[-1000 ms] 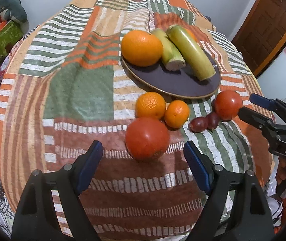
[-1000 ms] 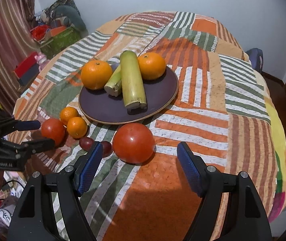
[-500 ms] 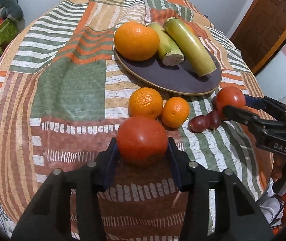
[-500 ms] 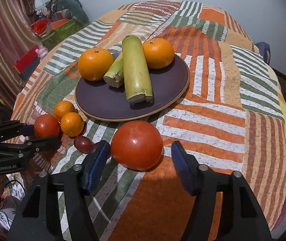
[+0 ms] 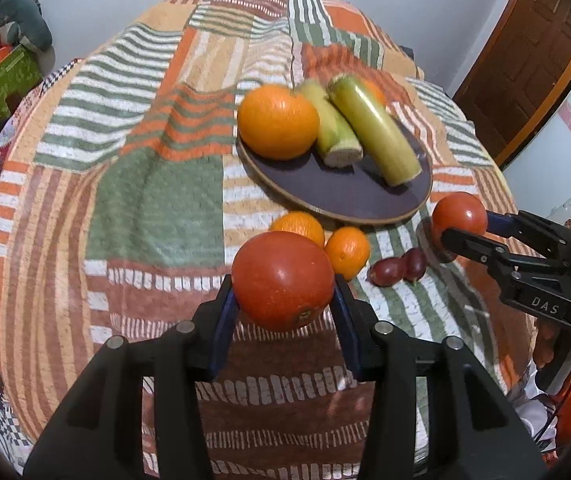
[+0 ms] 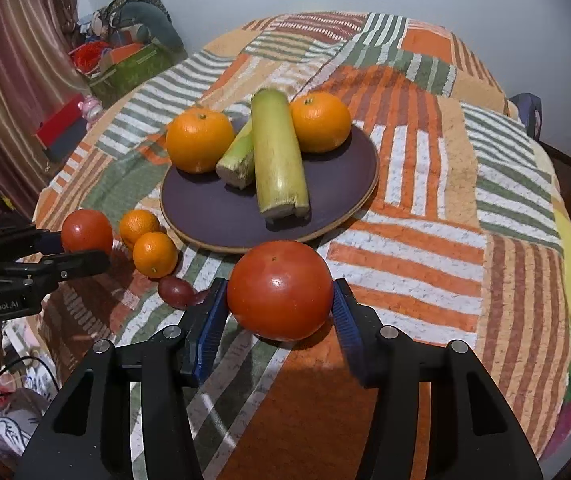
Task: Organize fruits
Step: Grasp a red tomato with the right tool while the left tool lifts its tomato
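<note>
Each hand-held gripper, left [image 5: 283, 306] and right [image 6: 279, 308], is clamped on a tomato [image 5: 282, 280] low centre, the right's jaws closing; lift both gently toward the plate [image 6: 205, 216] mid-frame.

Two big red tomatoes, one [image 5: 282, 280] near the left edge of the spread, the other [image 6: 280, 289] right in front of the plate [image 6: 213, 216]. That dark round plate carries two large oranges [image 6: 199, 139] and two pale green stalk pieces [image 6: 279, 160] lying side by side. Two small oranges [image 6: 155, 254] and two dark red grapes [image 5: 389, 270] sit on the cloth just beside its rim.
</note>
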A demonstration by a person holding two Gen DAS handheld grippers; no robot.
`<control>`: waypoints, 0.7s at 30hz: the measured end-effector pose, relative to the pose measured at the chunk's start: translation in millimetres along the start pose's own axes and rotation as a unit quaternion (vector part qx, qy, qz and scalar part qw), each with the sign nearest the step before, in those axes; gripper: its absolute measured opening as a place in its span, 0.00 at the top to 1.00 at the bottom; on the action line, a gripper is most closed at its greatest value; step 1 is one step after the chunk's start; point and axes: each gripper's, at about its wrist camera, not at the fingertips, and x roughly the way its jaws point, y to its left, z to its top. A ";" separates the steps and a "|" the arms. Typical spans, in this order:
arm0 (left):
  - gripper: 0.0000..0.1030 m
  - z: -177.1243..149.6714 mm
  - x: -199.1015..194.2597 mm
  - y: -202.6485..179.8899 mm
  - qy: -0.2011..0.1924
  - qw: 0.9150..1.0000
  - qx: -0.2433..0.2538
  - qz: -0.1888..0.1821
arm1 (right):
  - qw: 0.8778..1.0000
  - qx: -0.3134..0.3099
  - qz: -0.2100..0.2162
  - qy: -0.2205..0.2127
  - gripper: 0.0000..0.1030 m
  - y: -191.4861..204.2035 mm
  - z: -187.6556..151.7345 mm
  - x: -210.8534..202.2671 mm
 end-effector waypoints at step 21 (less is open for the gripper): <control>0.56 56.7 -0.2 -25.0 -0.043 0.998 0.032 -0.018 | 0.997 0.014 -0.016 -0.078 0.53 -21.3 44.5 -29.5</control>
